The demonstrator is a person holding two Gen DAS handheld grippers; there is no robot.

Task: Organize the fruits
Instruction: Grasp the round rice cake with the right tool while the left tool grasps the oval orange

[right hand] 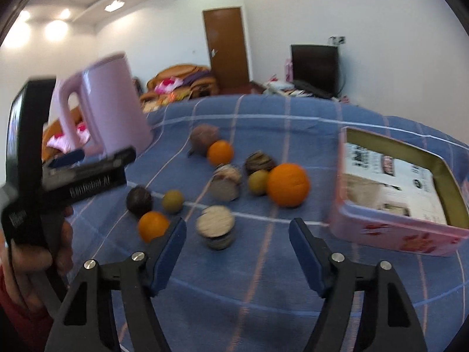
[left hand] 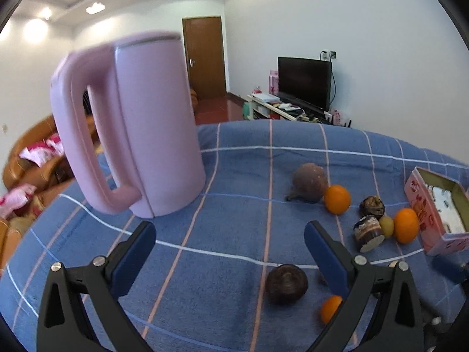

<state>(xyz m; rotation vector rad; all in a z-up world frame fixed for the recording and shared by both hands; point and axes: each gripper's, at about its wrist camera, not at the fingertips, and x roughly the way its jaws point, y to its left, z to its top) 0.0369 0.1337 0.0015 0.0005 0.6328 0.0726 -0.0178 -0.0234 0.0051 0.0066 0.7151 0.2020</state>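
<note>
Several fruits lie on a blue checked cloth [left hand: 234, 249]. In the right wrist view a large orange [right hand: 288, 184], a small orange [right hand: 220, 152], another small orange [right hand: 153, 226], green fruits [right hand: 258, 182], dark round fruits [right hand: 139, 200] and cut brown-white pieces [right hand: 216, 226] sit ahead. An open pink tin box [right hand: 404, 223] stands at the right. My right gripper [right hand: 237, 234] is open and empty, just short of a cut piece. My left gripper [left hand: 230, 240] is open and empty, with a dark fruit [left hand: 286, 284] and an orange [left hand: 330, 309] near its right finger.
A tall pink kettle [left hand: 140, 129] stands on the cloth close ahead-left of the left gripper; it also shows in the right wrist view [right hand: 108, 111]. The left hand-held gripper body [right hand: 58, 182] fills the right view's left side. Beyond the table are a sofa, door and TV.
</note>
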